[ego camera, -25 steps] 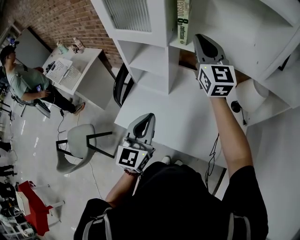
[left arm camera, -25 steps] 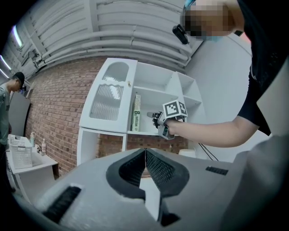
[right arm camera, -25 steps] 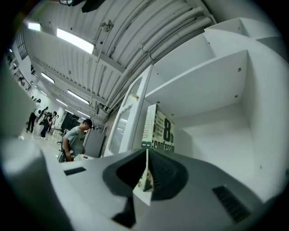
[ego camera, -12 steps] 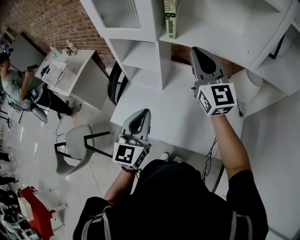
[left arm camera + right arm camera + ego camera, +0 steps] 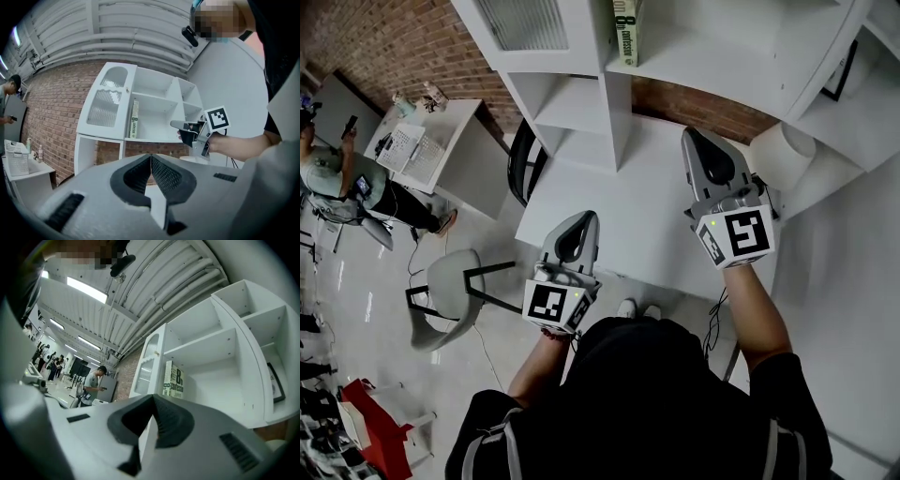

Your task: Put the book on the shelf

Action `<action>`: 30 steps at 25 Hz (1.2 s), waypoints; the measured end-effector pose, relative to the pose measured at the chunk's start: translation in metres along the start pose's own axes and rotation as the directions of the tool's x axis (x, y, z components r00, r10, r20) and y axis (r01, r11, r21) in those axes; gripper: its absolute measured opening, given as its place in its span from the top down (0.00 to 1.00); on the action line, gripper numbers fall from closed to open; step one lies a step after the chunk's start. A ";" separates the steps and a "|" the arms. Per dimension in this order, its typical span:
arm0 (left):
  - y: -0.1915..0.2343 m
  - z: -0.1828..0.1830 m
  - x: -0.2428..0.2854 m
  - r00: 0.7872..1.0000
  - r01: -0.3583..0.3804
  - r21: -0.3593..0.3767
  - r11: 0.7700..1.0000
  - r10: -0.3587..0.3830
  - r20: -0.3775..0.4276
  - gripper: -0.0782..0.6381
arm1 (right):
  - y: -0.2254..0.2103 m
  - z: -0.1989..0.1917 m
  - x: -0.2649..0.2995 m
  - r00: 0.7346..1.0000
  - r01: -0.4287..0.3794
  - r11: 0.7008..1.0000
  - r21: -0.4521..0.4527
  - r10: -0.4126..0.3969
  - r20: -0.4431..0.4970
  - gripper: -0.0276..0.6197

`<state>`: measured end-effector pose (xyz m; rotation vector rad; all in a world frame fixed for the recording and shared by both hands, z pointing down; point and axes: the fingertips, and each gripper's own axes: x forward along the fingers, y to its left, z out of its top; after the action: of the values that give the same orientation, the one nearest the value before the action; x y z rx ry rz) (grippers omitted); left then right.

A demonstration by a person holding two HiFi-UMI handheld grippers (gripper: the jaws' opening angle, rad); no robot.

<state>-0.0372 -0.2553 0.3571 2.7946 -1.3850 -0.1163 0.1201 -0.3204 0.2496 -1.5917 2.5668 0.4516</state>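
Head view: book (image 5: pixel 624 37) beyond right tongs (image 5: pixel 699 139)

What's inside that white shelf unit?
One book stands upright against a divider; a dark frame sits in a side compartment. Whatever is behind the ribbed door is hidden.

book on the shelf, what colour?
Pale greenish-white book with dark lettering; clearest in the right gripper view.

Jaws together and empty on both: left gripper (image 5: pixel 584 219) held near, right gripper (image 5: pixel 694 136) farther out and higher.
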 end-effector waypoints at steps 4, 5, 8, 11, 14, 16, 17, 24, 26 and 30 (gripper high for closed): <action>-0.004 -0.007 -0.001 1.000 0.005 0.002 1.000 -0.005 -0.012 0.87 | 0.010 -0.010 -0.023 1.000 0.004 0.998 0.066 -0.002 -0.021 0.91; -0.007 -0.007 0.000 1.000 0.014 0.006 1.000 -0.014 -0.008 0.87 | 0.012 -0.013 -0.028 1.000 0.005 0.997 0.077 -0.003 -0.027 0.91; -0.011 -0.008 0.001 1.000 0.028 0.024 0.999 -0.028 0.001 0.87 | 0.017 -0.024 -0.043 0.999 0.010 0.997 0.075 -0.006 -0.051 0.91; -0.014 -0.007 0.002 1.000 0.019 0.028 0.999 -0.019 -0.004 0.87 | 0.017 -0.031 -0.058 0.997 0.021 0.996 0.092 -0.015 -0.072 0.91; -0.019 -0.003 0.006 1.000 0.026 0.027 0.999 -0.026 0.000 0.87 | 0.019 -0.033 -0.070 0.997 0.025 0.995 0.093 -0.017 -0.081 0.91; -0.020 -0.005 0.009 1.000 0.026 0.032 0.999 -0.026 -0.004 0.87 | 0.022 -0.037 -0.077 0.996 0.023 0.996 0.089 -0.015 -0.089 0.91; -0.021 -0.006 0.010 1.000 0.026 0.034 0.999 -0.026 -0.005 0.87 | 0.024 -0.039 -0.080 0.995 0.021 0.996 0.090 -0.012 -0.095 0.91; -0.038 -0.009 0.020 0.999 0.047 0.047 0.998 -0.046 -0.029 0.87 | 0.032 -0.061 -0.102 0.992 0.023 0.989 0.143 -0.005 -0.126 0.91; -0.043 -0.009 0.022 0.998 0.057 0.055 0.997 -0.055 -0.039 0.87 | 0.035 -0.064 -0.105 0.993 0.021 0.986 0.162 -0.001 -0.121 0.91; -0.051 -0.010 0.025 0.996 0.072 0.069 0.995 -0.067 -0.065 0.87 | 0.041 -0.068 -0.110 0.994 0.010 0.982 0.187 0.010 -0.109 0.91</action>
<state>0.0192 -0.2441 0.3635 2.8777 -1.3044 0.0190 0.1393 -0.2288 0.3474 -1.5918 2.5972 0.1196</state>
